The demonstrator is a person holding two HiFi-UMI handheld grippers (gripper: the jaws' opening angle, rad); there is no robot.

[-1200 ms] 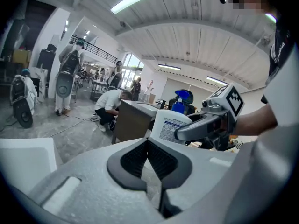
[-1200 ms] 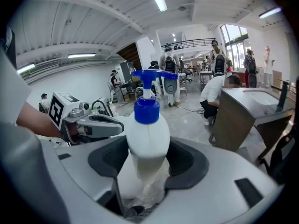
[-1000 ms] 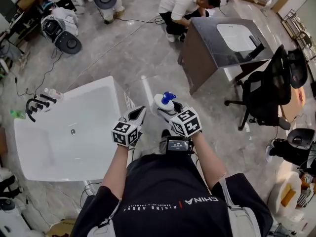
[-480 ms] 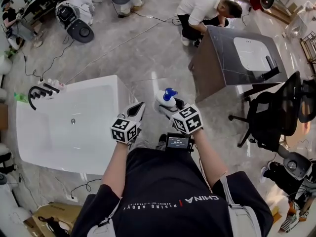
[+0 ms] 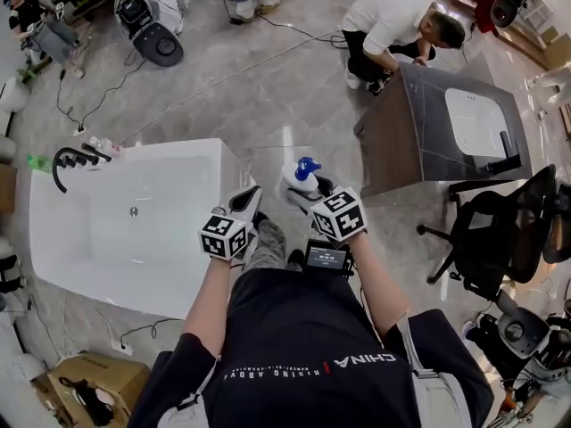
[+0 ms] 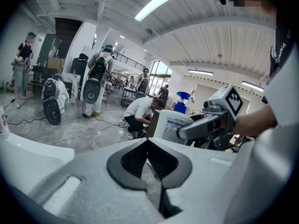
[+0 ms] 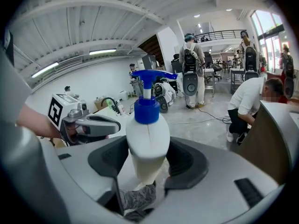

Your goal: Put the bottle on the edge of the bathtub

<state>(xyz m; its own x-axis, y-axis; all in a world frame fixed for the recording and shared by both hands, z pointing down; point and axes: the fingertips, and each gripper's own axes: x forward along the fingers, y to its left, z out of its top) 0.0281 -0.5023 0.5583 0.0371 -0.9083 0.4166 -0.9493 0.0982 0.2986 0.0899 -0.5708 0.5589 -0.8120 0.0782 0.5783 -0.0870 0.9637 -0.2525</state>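
Note:
In the head view a white bottle [image 5: 301, 182] with a blue pump head stands upright in my right gripper [image 5: 308, 194], which is shut on its body; it hangs over the grey floor just right of the white bathtub [image 5: 192, 154]. In the right gripper view the bottle [image 7: 147, 139] fills the space between the dark pads. My left gripper [image 5: 251, 201] is beside it at the tub's near right corner, shut and holding nothing. The left gripper view has the bottle [image 6: 170, 125] and the right gripper [image 6: 205, 122] to its right.
A black faucet [image 5: 67, 160] and small bottles [image 5: 105, 145] sit at the tub's far left corner. A person [image 5: 397, 25] crouches by a dark cabinet with a sink [image 5: 464, 123]. There is a black office chair [image 5: 500, 230] at right and a cardboard box [image 5: 89, 386] at lower left.
The view has swung: the tub, cabinet and chair have shifted in the picture. Both grippers keep their places relative to each other, and the bottle stays held upright.

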